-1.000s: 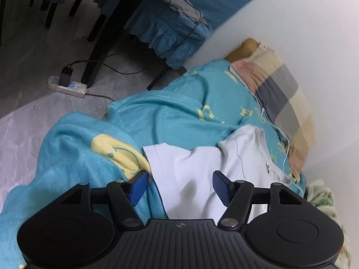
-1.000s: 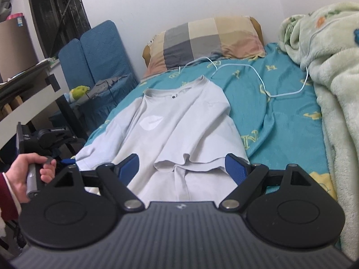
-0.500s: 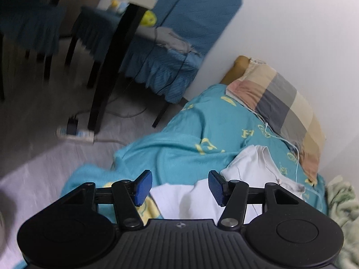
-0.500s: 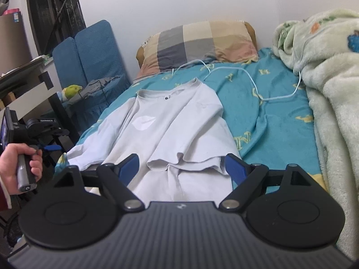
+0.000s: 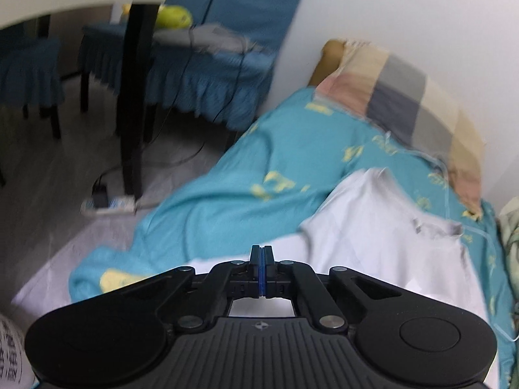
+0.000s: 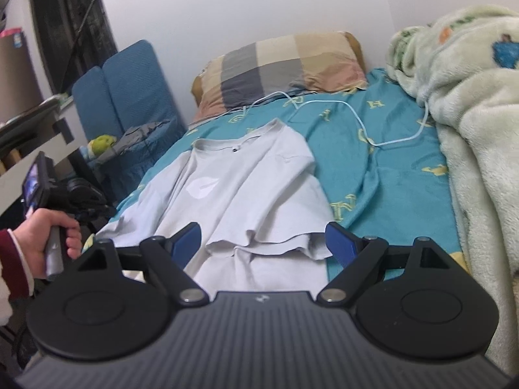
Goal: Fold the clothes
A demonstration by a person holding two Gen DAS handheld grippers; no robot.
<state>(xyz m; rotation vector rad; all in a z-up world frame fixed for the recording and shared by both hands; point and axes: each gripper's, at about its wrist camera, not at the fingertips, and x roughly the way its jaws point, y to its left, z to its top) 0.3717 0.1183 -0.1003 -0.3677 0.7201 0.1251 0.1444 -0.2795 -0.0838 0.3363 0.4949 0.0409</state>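
The left gripper has just snapped its pads together, with no cloth showing between them, so the fold is not starting yet. The white T-shirt is lying spread on the bed just ahead of the right gripper, whose fingers are standing wide apart.

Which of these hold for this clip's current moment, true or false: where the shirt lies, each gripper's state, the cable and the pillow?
1. The white T-shirt lies on the teal bedsheet. True.
2. The right gripper is shut. False: its jaws stand wide apart over the shirt's hem.
3. The left gripper has its blue pads pressed together. True.
4. The white cable lies across the shirt. False: it lies on the sheet beyond the collar.
5. The checked pillow sits at the head of the bed. True.
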